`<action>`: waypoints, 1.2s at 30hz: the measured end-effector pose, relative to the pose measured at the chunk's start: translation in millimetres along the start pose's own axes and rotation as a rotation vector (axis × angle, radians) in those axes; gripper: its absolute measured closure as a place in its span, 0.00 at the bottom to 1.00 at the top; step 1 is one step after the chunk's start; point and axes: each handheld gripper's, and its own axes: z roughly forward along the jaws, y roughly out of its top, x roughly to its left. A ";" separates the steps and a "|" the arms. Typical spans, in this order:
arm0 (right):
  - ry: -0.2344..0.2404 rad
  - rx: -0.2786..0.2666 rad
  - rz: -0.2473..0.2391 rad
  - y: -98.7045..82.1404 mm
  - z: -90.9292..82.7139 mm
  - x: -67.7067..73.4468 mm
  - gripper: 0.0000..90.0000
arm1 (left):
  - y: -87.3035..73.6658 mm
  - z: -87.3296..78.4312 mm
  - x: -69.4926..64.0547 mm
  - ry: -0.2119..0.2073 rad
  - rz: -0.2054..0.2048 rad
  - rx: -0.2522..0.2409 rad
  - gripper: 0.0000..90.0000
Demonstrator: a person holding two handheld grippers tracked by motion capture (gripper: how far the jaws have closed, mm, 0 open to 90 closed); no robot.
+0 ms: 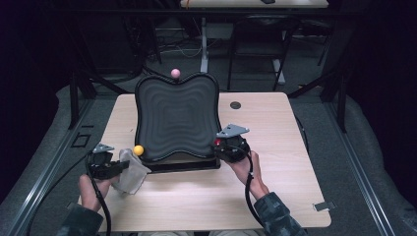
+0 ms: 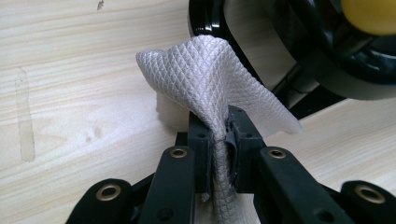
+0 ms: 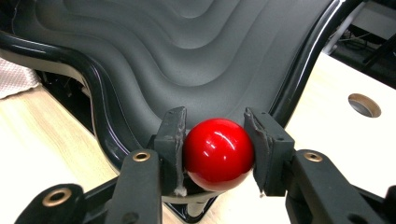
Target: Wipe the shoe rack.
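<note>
A pale wooden table (image 1: pixel 275 147) with a round cable hole (image 1: pixel 235 105) is standing on grey carpet (image 1: pixel 344 162) in a dim room. Dark metal frame legs (image 1: pixel 74 98) are rising on both sides of it. Behind, a second desk (image 1: pixel 253 4) on a white leg (image 1: pixel 203 46) is sitting among loose cables (image 1: pixel 182 46), and the far edges are fading into darkness.

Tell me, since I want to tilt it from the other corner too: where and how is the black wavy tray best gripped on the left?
Probably by the yellow ball at the near left corner of the tray, coming in level from the front. It is round like the red ball, which the right gripper already clamps that way. The left gripper holds the cloth.
</note>
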 end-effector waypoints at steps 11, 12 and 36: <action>0.005 0.039 0.036 -2.8 -8.0 -15.4 0.62 | 3.0 -3.1 -0.4 -0.024 0.024 -0.017 0.90; 0.009 0.030 0.033 -2.9 -6.2 -14.5 0.59 | 3.3 -1.9 0.6 -0.029 0.024 -0.012 0.90; -0.075 0.013 0.071 -6.9 -8.6 -29.4 0.66 | 27.6 -32.8 -31.1 -0.164 0.038 -0.182 0.91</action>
